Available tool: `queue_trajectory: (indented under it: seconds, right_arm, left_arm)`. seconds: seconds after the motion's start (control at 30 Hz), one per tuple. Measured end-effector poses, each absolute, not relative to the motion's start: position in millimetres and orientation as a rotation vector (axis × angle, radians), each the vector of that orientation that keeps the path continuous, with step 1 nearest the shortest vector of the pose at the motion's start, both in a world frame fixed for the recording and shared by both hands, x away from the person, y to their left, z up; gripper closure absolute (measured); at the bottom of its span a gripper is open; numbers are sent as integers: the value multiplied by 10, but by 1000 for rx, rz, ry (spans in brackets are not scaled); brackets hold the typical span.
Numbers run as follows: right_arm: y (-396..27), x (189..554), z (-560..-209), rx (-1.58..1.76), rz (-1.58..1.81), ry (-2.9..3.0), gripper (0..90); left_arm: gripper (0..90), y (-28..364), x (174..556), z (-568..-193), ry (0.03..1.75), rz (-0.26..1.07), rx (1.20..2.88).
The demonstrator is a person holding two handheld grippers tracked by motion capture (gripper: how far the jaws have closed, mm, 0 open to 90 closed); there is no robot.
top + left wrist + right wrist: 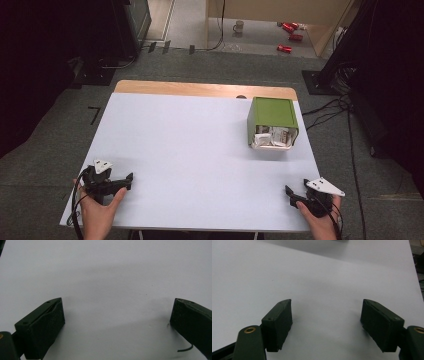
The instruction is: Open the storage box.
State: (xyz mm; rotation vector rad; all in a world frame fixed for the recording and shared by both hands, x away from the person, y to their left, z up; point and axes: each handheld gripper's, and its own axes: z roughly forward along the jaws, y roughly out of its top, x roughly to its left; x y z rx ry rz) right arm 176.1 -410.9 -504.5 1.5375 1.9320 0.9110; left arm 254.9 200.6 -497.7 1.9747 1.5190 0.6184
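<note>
My left gripper rests low over the white table near its front left corner, held by a hand. In the left gripper view its jaws stand wide apart over bare white surface, left gripper open with nothing between. At the front right corner a hand holds my right gripper. Its own view has the right gripper open too, jaws spread over the bare tabletop. A green box lies on its side at the far right of the table, with white packets in its open mouth.
A wooden strip runs along the table's far edge. Beyond the table, red cans and a mug lie on the floor. Cables trail on the carpet at the right. Dark equipment stands at both sides.
</note>
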Motion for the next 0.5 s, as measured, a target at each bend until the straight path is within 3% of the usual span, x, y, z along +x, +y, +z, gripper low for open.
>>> queue_trajectory:
  seconds: [0.13,0.23,0.5]
  right_arm:
    - [-4108,1760,-5043,1539,911,1931,255]
    - [-4109,1761,-5034,1559,883,1891,187]
    - [-4110,1727,-4990,1580,869,1796,172]
  left_arm:
    - [0,2008,2550,-4977,1519,618,1974]
    - [0,2006,2548,-4978,1518,620,1974]
    - [0,2006,2548,-4978,1518,619,1973]
